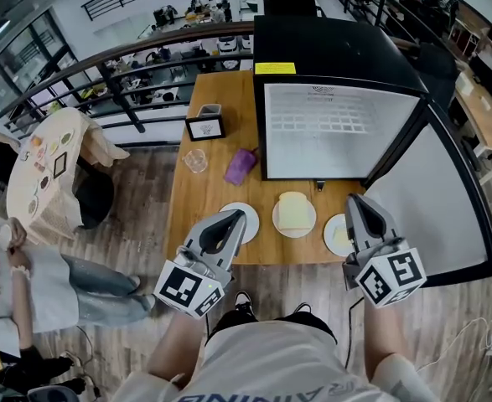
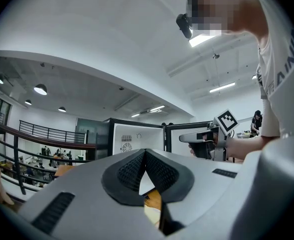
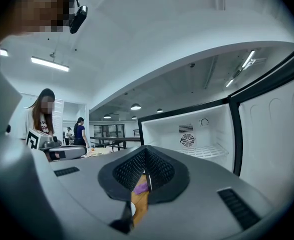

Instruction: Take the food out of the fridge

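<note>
Holds the left gripper (image 1: 234, 220) and the right gripper (image 1: 354, 205) level over the near edge of the wooden worktop (image 1: 197, 199), tips toward the fridge (image 1: 338, 53). Has the left fingers (image 2: 129, 171) pressed together at the tips, nothing clamped, just a sliver of worktop showing through the gap beneath. Has the right fingers (image 3: 129, 170) closed the same way, likewise bare.

Just past the fingertips, meets three white plates in a row along the worktop's near edge. Finds the food (image 1: 293, 210) there, outside the fridge: a pale yellow slice on the middle plate (image 1: 295, 234), another pale piece (image 1: 340, 238) on the right plate (image 1: 328, 228), partly behind the right gripper. Cannot tell what lies on the left plate (image 1: 253, 223), half covered by the left gripper.

Farther back, left of the fridge: a purple item (image 1: 240, 166) lying flat, a clear cup (image 1: 195, 160) near it, then a small black-framed stand (image 1: 205, 126) toward the far left corner.

At the worktop's far right, faces the black fridge with its door (image 1: 434, 199) swung wide to the right — white walls inside, a wire shelf (image 1: 334, 126) across the back, a round fan grille (image 3: 187, 140) on the rear wall, a yellow label (image 1: 275, 68) on top. Beyond it all, a dark railing (image 1: 116, 86) and people (image 1: 204, 8) at tables below.
</note>
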`<state>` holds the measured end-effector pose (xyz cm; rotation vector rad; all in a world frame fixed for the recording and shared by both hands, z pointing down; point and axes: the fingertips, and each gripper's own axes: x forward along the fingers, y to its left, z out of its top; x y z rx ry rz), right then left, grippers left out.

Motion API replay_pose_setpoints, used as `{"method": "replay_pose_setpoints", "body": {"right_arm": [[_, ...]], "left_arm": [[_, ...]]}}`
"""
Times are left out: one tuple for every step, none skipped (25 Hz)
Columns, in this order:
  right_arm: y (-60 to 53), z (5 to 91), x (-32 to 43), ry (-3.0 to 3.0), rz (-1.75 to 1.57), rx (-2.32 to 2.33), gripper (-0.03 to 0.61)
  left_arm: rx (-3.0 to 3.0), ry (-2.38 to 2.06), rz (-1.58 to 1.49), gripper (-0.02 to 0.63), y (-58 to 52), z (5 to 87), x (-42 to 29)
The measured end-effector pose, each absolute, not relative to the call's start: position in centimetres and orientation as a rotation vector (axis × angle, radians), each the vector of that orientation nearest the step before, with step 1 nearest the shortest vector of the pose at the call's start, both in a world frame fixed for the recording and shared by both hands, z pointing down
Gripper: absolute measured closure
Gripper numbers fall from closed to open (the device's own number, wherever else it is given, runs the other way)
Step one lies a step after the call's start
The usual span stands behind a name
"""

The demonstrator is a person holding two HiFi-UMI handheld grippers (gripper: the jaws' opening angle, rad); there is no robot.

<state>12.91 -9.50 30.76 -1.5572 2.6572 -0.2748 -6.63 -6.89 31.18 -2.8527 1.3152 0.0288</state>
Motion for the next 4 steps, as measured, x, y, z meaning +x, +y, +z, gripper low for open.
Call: {"method": "replay_pose_setpoints", "body": {"right_arm": [[-9.42,30.79,12.84,2.661,-0.275,-1.557,0.558],[-9.35,30.8,12.77,2.665,-0.274,-1.557,0.558],[-9.3,30.81,12.7,2.668,-0.274,-1.556,0.558],[-9.25,30.8,12.63,2.672,-0.273,-1.555,0.558]], "left_arm": [[-2.855,1.313,0.026,0.607,-6.81,31.21,-6.59],[-2.856,1.311,0.024,0.607,-6.73,31.23,-6.54],[-2.857,1.309,0.023,0.607,-6.66,31.24,-6.51],[-2.858,1.308,0.022,0.607,-6.59,31.25,-6.47]]}}
